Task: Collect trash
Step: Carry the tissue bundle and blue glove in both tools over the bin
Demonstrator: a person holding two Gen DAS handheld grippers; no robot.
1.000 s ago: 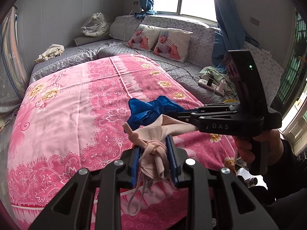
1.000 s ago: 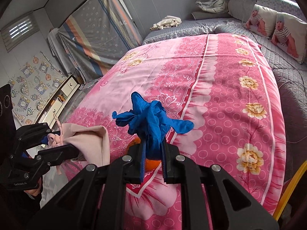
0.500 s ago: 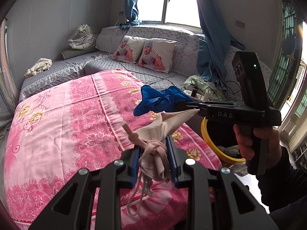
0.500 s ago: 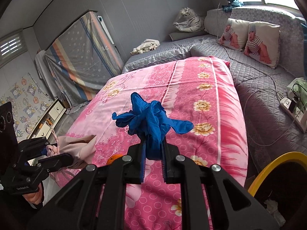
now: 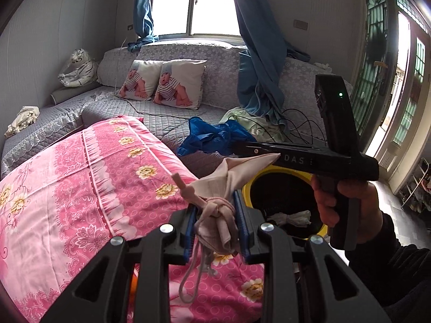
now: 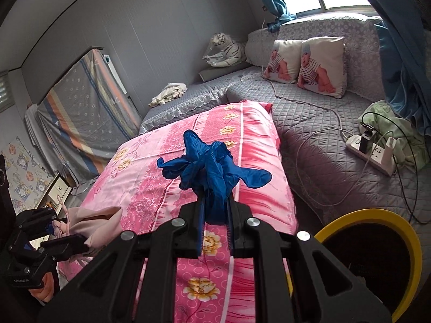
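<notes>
Blue crumpled glove sits pinched tight in the right tool, jaws pressed together on it. Left tool pinches a knotted pink cloth wad, jaws part spread round the knot, a loop of string hanging under it. Both grips look unchanged from a second ago; nothing dropped.

What changed: both tools swung off the middle of the pink bed toward the bin. A second ago the bin was out of both views; now its yellow rim shows just past the bed's corner, right of the left tool and low right of the right tool. White scrap already lies inside the bin.

Judgement: carry step nearly over, both items close to the bin but not yet above its mouth. Release comes next; the dangling string may snag on the jaws.
</notes>
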